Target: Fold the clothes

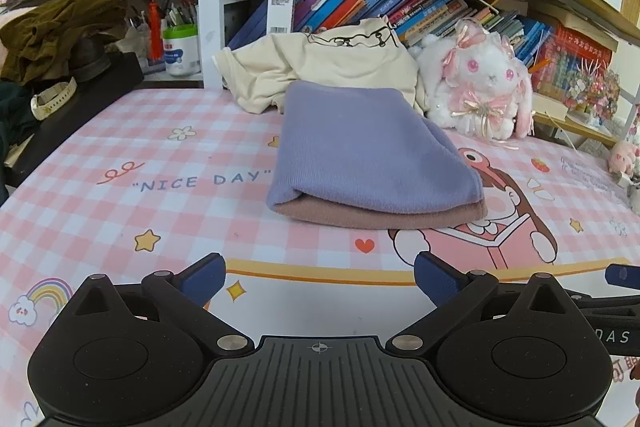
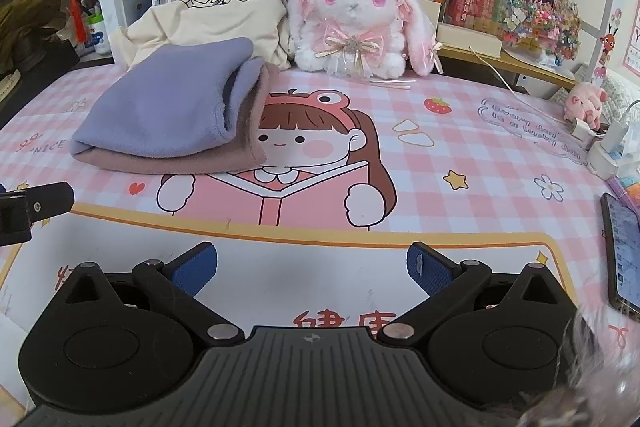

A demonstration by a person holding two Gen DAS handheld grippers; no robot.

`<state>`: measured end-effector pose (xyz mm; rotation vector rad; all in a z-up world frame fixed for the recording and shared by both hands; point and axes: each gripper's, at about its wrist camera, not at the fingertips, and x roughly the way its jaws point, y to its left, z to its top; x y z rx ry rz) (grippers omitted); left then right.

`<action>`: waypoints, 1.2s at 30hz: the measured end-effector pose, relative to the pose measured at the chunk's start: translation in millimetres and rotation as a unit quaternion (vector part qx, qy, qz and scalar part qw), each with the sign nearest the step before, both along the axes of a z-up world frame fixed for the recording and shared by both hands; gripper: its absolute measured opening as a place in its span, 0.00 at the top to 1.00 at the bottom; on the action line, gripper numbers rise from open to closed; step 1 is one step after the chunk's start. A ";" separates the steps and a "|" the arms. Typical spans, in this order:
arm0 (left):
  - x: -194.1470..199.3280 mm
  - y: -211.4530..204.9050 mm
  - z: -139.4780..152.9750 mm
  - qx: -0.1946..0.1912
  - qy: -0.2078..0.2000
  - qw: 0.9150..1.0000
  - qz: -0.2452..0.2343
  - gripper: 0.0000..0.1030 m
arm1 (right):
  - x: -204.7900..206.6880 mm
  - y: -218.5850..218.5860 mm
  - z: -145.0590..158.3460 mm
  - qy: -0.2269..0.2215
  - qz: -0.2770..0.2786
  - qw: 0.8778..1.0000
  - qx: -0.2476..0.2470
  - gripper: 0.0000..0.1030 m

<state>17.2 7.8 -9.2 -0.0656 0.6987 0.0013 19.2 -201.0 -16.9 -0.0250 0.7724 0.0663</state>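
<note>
Folded garment (image 1: 372, 151): soft matt fleece; desk mat (image 1: 160, 163): smooth, printed.

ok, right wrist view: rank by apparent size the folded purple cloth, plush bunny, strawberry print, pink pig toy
1. folded purple cloth
2. plush bunny, somewhat smaller, though it sits farther back
3. pink pig toy
4. strawberry print, slightly smaller than the pig

Pink checked desk mat (image 2: 460, 131), folded purple-and-pink garment (image 2: 168, 115), cream shirt (image 2: 208, 23), plush rabbit (image 2: 360, 19), phone (image 2: 624, 255)
</note>
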 end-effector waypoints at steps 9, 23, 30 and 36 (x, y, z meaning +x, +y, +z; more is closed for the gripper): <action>1.3 -1.5 -1.0 0.002 0.005 1.000 -0.003 0.01 | 0.6 1.8 -1.7 0.005 0.000 1.000 -0.003 0.00; 4.2 -4.0 -3.0 0.003 0.010 1.000 -0.009 0.01 | 2.3 2.3 -2.3 0.007 0.000 1.000 -0.006 0.00; 4.2 -4.5 -3.6 0.004 0.012 1.000 -0.008 0.01 | 3.0 2.6 -2.9 0.007 0.000 1.000 -0.007 0.00; 5.1 -4.1 -5.4 0.003 0.018 1.000 -0.008 0.01 | 4.0 2.5 -4.0 0.008 0.000 1.000 -0.006 0.00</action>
